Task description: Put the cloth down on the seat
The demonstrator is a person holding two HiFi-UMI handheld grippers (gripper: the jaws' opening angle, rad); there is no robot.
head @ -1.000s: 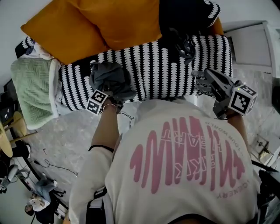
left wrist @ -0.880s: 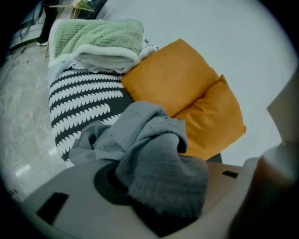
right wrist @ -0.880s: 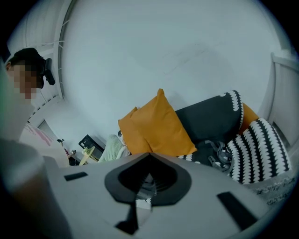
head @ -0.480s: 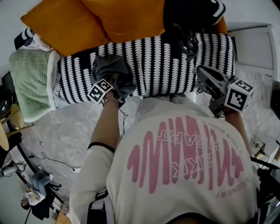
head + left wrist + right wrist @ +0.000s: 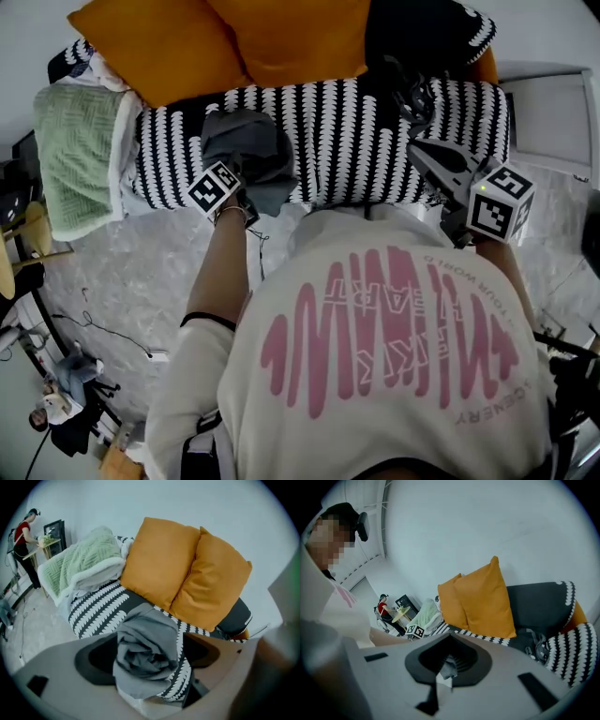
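The grey cloth point(image 5: 246, 148) lies crumpled on the black-and-white patterned seat point(image 5: 375, 141), near its front edge. My left gripper point(image 5: 239, 173) hangs over it, pointing steeply down. Its jaws have just been opening and now stand wide apart. In the left gripper view the cloth point(image 5: 150, 634) sits between the dark pads point(image 5: 93, 660) of the left gripper point(image 5: 147, 660), with a gap on each side. My right gripper point(image 5: 419, 152) hovers at the seat's right front, jaws together and nothing in them. In the right gripper view the right gripper point(image 5: 438, 677) faces the orange cushions.
Two orange cushions point(image 5: 281, 37) lean at the back of the seat. A green blanket point(image 5: 80, 159) drapes the left end, and a dark bag with straps point(image 5: 412, 89) lies at the back right. A white cabinet point(image 5: 553, 103) stands to the right. Pale floor lies below.
The left jaws have opened off the cloth, which now rests loose on the seat. The left gripper has rolled and lifted a little. The right gripper has drifted slightly left.
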